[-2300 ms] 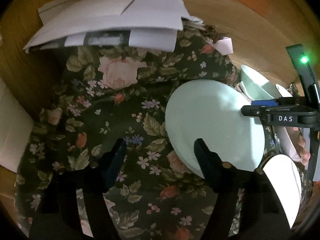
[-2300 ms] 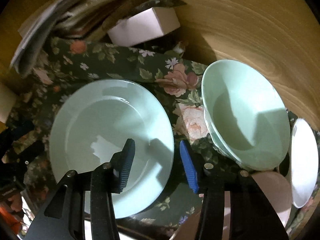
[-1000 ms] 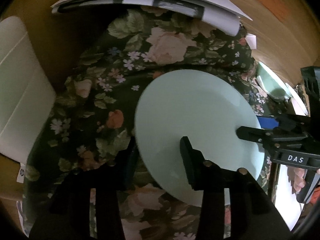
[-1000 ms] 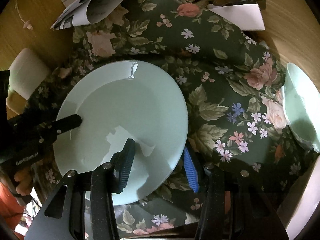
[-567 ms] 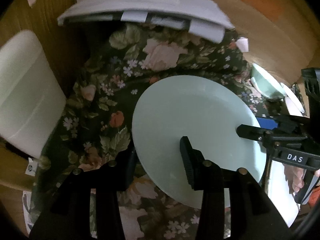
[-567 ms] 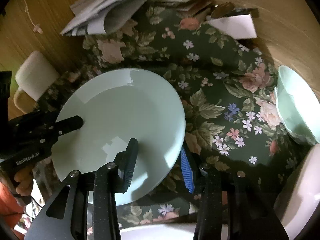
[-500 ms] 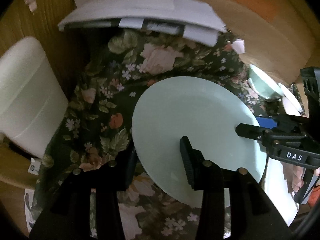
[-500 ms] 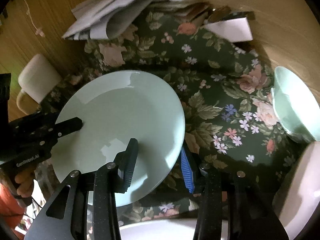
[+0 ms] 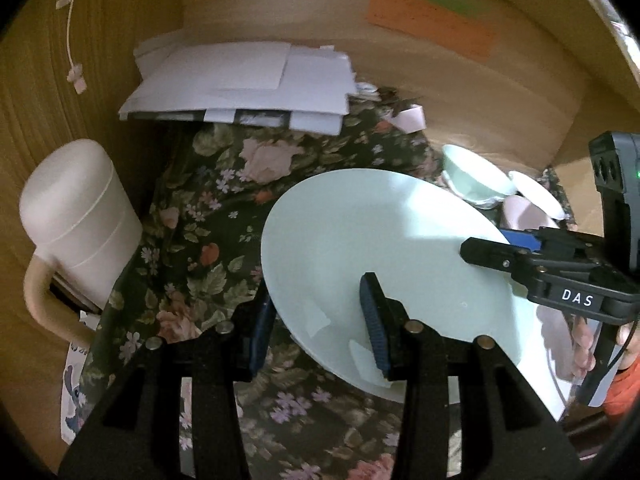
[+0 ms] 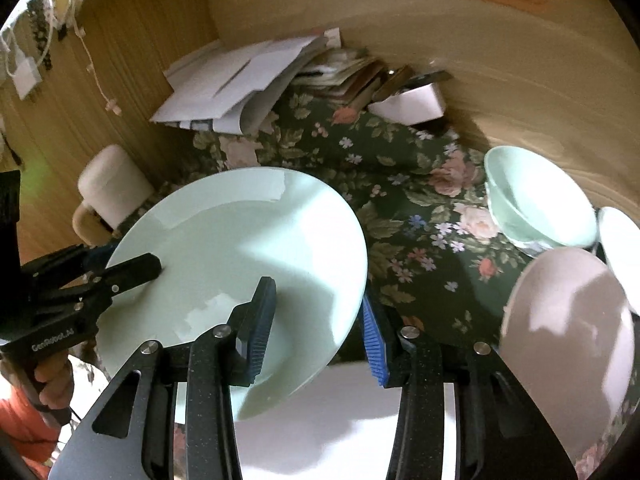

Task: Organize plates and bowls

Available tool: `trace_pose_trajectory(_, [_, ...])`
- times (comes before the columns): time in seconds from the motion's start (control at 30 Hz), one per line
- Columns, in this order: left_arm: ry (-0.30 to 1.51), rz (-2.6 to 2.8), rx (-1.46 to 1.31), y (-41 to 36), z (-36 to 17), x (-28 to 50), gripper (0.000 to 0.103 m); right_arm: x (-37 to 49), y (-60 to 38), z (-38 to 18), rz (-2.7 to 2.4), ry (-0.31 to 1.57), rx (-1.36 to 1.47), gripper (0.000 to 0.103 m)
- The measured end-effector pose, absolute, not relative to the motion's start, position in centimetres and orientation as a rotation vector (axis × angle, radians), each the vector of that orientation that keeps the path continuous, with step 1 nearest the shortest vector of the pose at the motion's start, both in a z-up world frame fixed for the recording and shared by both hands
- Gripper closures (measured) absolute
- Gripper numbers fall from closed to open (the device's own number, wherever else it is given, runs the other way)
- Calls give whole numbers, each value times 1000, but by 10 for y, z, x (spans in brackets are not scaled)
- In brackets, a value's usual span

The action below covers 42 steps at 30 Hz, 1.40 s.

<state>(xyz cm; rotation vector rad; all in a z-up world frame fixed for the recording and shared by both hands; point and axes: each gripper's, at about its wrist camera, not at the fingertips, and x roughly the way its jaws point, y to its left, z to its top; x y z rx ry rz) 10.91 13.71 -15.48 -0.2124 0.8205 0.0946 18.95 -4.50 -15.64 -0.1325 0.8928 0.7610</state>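
Lifting: we have the pale green plate [image 10: 240, 264] off the floral cloth [image 10: 404, 200] now, where a second ago it lay lower and closer to it; it hangs tilted between our two tools
Left gripper [image 9: 316, 320]: clamped on the plate's near rim, one pad above, one below; its grip looks unchanged through the rise
Right gripper [image 10: 318, 320]: its jaws have just been closing, with the plate's edge between them; the pads now pinch that edge, so both sides carry the plate
Where the plate is: in the air over the cloth's middle, above a white plate [image 10: 344, 424] that shows beneath it in the right wrist view
Other dishes: a green bowl [image 10: 536, 200] and a pinkish bowl [image 10: 568, 332] sit at the right of the cloth, with another white dish [image 10: 620, 248] behind them; they are untouched
Background: papers [image 9: 240, 80] at the far edge, a cream lidded mug [image 9: 76, 216] at the left
Meaning for the task: we judge the pick-up done and the carry begun; the plate probably goes onto the white plate; setting it down level without clinking is what remains
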Motion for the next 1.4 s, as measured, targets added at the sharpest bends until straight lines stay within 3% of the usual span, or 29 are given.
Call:
trace_pose_trajectory(0.67, [744, 20, -169, 83, -120, 66, 61, 136, -106, -129, 699, 776, -79, 65])
trace_pose_trajectory(1.4, [807, -65, -171, 39, -145, 49, 61, 104, -160, -150, 642, 819, 5, 65])
